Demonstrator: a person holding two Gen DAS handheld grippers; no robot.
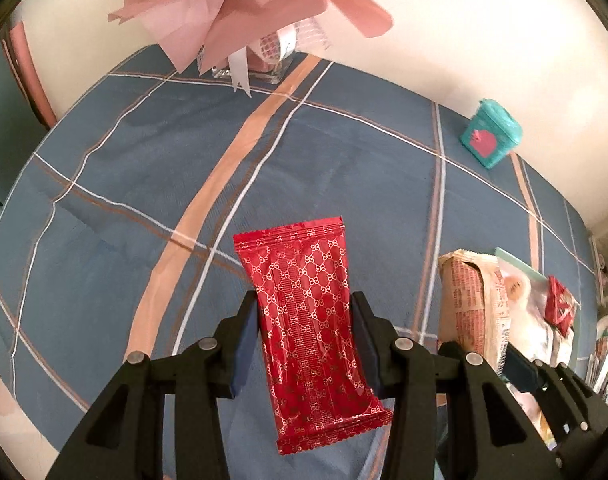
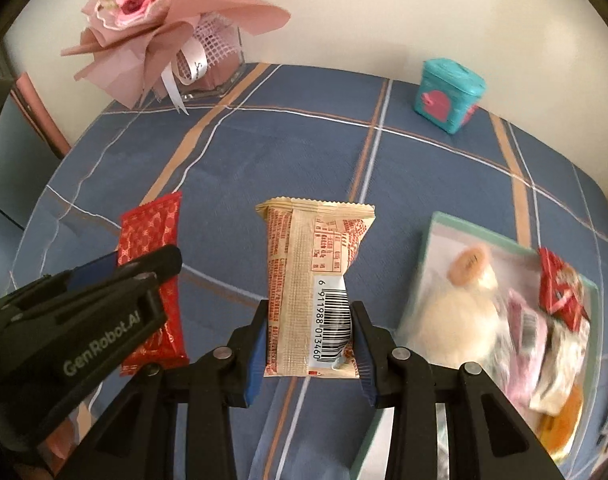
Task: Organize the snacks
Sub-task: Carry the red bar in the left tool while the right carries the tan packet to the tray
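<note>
Red snack pack (image 1: 312, 332) pinched in left gripper (image 1: 310, 344), beige snack pack (image 2: 312, 288) pinched in right gripper (image 2: 310, 344), both lifted off the desk (image 1: 124, 184). Step: carrying. Next, prob. lower each into tray (image 2: 436, 224) w/ other snacks at right, then release. Plaid blue cloth, bouquet (image 2: 160, 20), teal box (image 2: 448, 96), cream wall.

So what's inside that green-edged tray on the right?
The green-edged tray holds a pile of wrapped snacks: a red packet, a pink one and a pale round item. Blur and overlap hide whatever lies underneath.
</note>
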